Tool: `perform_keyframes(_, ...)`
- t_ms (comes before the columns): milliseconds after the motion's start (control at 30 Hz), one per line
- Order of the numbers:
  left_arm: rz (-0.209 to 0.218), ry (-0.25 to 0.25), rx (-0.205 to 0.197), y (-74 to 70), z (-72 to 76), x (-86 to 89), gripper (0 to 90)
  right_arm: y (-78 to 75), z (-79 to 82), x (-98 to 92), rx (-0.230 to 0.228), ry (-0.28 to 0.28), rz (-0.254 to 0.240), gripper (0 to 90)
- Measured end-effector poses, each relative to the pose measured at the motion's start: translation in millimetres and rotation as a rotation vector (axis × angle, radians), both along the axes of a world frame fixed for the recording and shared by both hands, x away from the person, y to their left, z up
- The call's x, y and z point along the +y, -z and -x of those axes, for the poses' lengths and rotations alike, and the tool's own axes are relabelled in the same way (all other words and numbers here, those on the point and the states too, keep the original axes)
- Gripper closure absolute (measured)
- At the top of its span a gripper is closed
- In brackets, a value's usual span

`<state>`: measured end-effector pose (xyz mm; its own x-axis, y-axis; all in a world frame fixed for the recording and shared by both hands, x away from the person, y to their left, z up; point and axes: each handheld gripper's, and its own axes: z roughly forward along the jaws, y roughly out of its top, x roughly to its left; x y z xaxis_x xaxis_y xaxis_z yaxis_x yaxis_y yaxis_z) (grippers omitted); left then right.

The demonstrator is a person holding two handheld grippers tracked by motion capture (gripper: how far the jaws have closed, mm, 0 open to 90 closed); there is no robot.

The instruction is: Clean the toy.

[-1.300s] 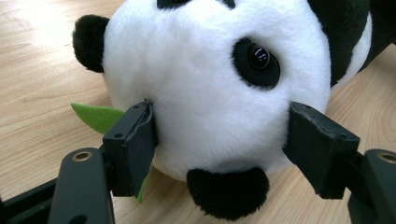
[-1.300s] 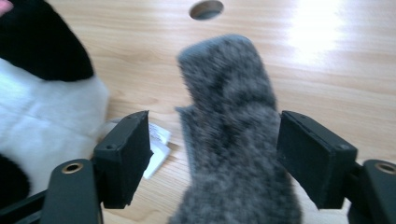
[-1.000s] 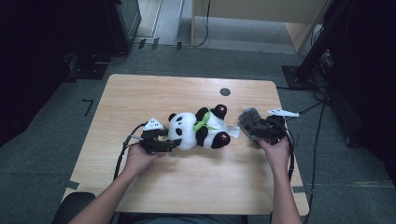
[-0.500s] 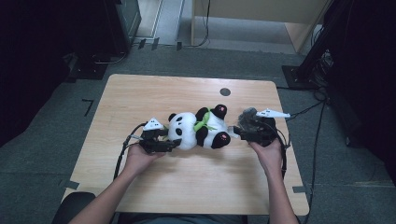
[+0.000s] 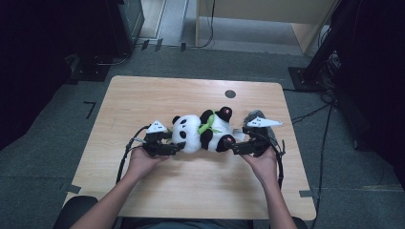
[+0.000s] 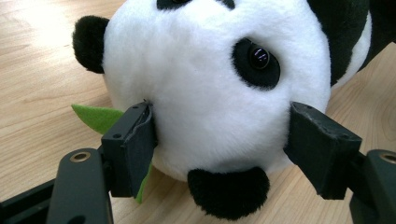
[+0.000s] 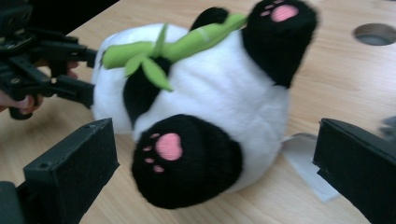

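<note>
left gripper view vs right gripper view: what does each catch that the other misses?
Left gripper view: the panda's head up close, with an eye, pinched between the left gripper's pads.

Right gripper view: pink-padded feet, green bamboo, a table hole, and the right gripper with jaws wide, just opened, off the toy.

Both: the panda lying on the wooden table.

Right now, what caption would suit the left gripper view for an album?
Left gripper clamps a plush panda's head between its black pads on a wooden table.
</note>
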<state>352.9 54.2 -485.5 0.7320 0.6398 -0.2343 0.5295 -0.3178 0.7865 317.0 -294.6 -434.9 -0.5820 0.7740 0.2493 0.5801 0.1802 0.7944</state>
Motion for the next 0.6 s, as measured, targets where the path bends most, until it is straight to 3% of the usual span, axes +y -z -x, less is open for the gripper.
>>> perform_keyframes(100,0.000,-0.001,-0.001,0.1,-0.1,-0.1,27.0,7.4,-0.5,6.5,-0.030,-0.014,0.000,0.0)
perform_keyframes(300,0.003,-0.005,0.001,0.0,-0.5,-0.3,26.9,24.2,-5.5,14.8,-0.002,-0.061,-0.008,0.0)
perform_keyframes(467,0.005,-0.005,-0.002,0.3,-1.6,-0.9,26.5,35.0,-9.7,27.6,0.005,-0.088,0.031,0.0)
perform_keyframes(600,0.018,-0.011,0.006,0.6,-3.6,-1.0,26.3,38.5,-11.9,37.1,-0.032,-0.097,0.102,0.0)
